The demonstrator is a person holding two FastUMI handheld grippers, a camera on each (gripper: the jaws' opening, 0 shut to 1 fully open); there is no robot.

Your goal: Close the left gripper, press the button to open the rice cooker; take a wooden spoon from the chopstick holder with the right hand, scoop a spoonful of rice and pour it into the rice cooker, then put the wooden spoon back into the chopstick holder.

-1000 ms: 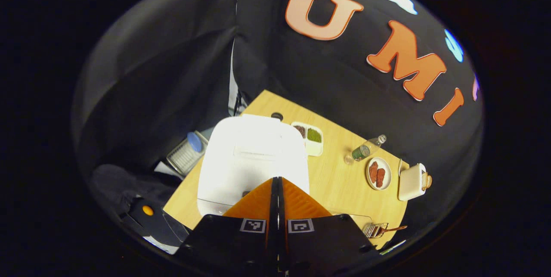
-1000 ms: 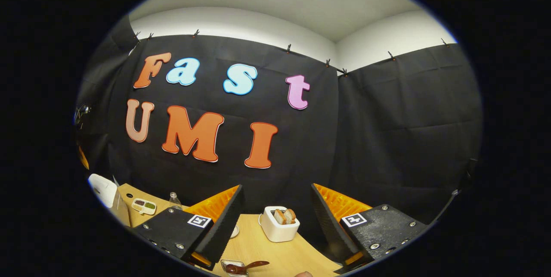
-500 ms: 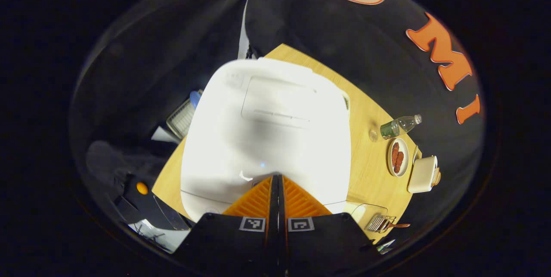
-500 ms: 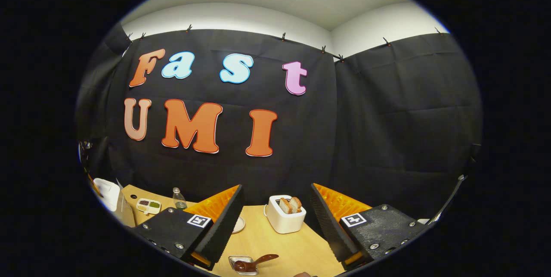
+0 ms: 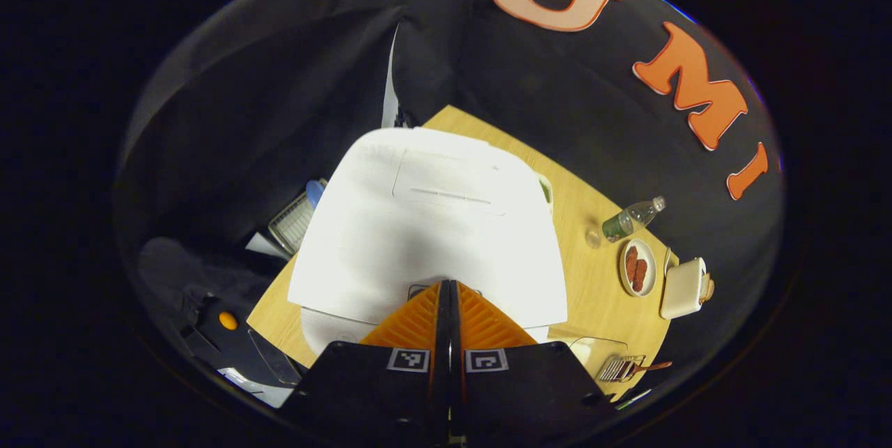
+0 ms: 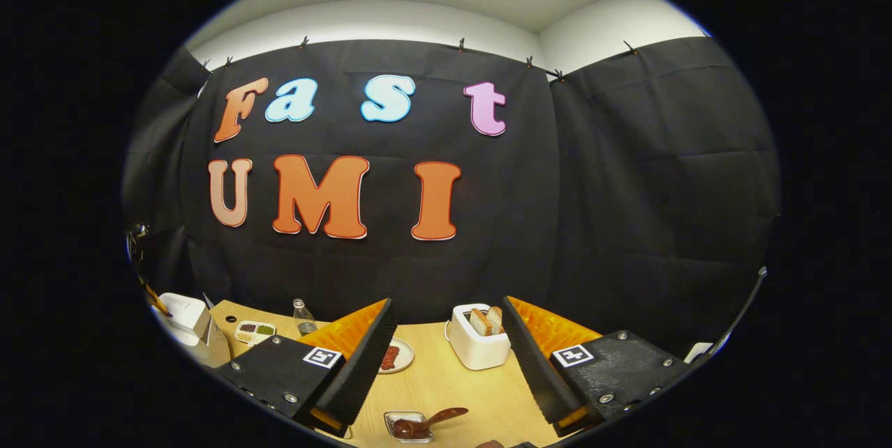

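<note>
Left gripper (image 5: 447, 286) pressed together, nothing between the fingers, tips over the near edge of the rice cooker (image 5: 432, 225), at a small dark button (image 5: 418, 289) on the lid. Contact vs. just above: cannot tell. Lid looks shut, so judged mid-press.

Right gripper (image 6: 446, 347) spread wide, pinching nothing, hanging above the table (image 6: 446, 382) on the right side. Wooden spoon (image 6: 426, 423) lying in a small clear tray (image 6: 408, 427) near and below it, handle pointing right. Whether that tray is the chopstick holder: unclear.

Risks from here:
- Tips off-centre on the button → slide onto glossy lid, latch not released.
- Press angled instead of straight down → cooker shoved across table toward the condiment dish (image 6: 253, 331) behind it.
- Lid springs up into a gripper parked over it → blocked or knocked; needs to clear fast after the press.
- Spoon handle low and shallow → right fingers may clip tray rim and drag it.
- Toaster (image 6: 478, 343), plate (image 6: 394, 356), bottle (image 6: 303, 319) near the right gripper's path → wide sweep could tip the bottle.
</note>
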